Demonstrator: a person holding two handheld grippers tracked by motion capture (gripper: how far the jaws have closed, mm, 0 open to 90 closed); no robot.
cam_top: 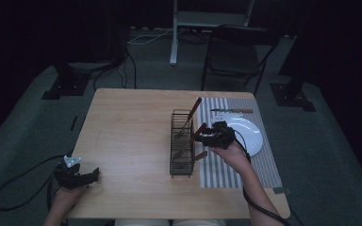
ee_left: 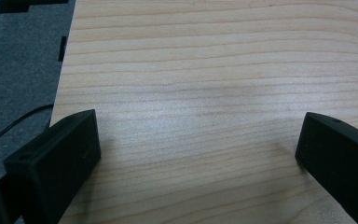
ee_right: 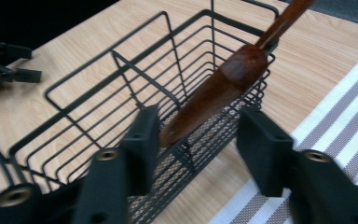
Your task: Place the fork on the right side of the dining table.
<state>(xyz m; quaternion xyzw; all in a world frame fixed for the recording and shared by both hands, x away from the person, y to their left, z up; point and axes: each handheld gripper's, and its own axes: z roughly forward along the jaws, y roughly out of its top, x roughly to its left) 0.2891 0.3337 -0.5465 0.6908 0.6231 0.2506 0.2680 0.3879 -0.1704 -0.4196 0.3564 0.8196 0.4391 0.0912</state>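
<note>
A black wire basket [cam_top: 181, 141] stands mid-table and holds three utensils with brown wooden handles. My right gripper [cam_top: 213, 136] hovers at the basket's right side, open, with the middle handle [cam_top: 200, 129] pointing toward it. In the right gripper view the handle [ee_right: 219, 88] leans out of the basket [ee_right: 98, 88] and its end lies between the spread jaws of the right gripper [ee_right: 200, 128], close to the left one. My left gripper [cam_top: 93, 175] rests at the table's front left corner. Its jaws stand wide apart over bare wood in the left gripper view [ee_left: 198, 135].
A striped placemat [cam_top: 264, 165] lies right of the basket with a white plate [cam_top: 252, 134] on it and a knife [cam_top: 231, 111] along its far edge. A black chair [cam_top: 235, 56] stands beyond the table. Cables run across the floor on the left.
</note>
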